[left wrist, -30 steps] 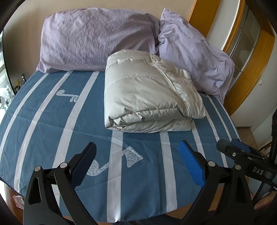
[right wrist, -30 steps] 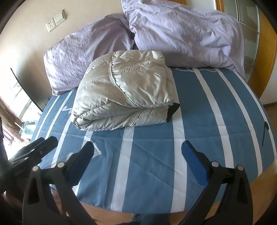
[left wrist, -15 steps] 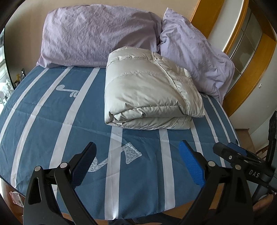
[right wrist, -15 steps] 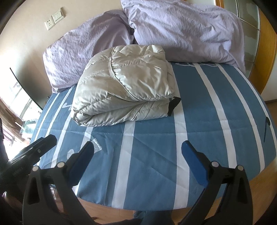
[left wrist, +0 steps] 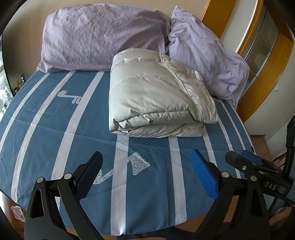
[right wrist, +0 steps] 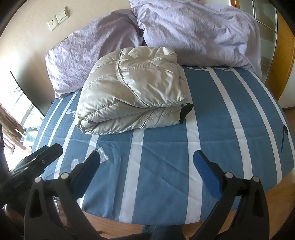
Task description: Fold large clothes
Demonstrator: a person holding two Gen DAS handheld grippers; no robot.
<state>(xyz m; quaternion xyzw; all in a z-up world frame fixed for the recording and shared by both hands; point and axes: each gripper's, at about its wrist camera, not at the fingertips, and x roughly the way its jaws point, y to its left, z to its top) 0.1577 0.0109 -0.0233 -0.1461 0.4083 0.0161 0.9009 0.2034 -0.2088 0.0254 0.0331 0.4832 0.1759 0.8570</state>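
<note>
A pale grey puffer jacket (left wrist: 158, 99) lies folded into a thick rectangular bundle on the blue-and-white striped bed cover (left wrist: 55, 118), up near the pillows. It also shows in the right wrist view (right wrist: 132, 94), with a black tab at its right corner. My left gripper (left wrist: 146, 164) is open and empty, held above the near edge of the bed, well short of the jacket. My right gripper (right wrist: 146, 163) is open and empty, also near the front edge. The right gripper shows at the right of the left wrist view (left wrist: 247, 162).
Two lilac pillows (left wrist: 103, 35) (left wrist: 208, 53) lean against the wall behind the jacket. A wooden-framed cabinet with glass panes (left wrist: 258, 44) stands at the right. Wall sockets (right wrist: 57, 17) are at upper left. The bed's wooden frame edge (right wrist: 276, 192) runs along the front.
Both grippers have pulled back and risen slightly from the bed; the jacket sits a little farther off in both views. The jacket itself has not moved.
</note>
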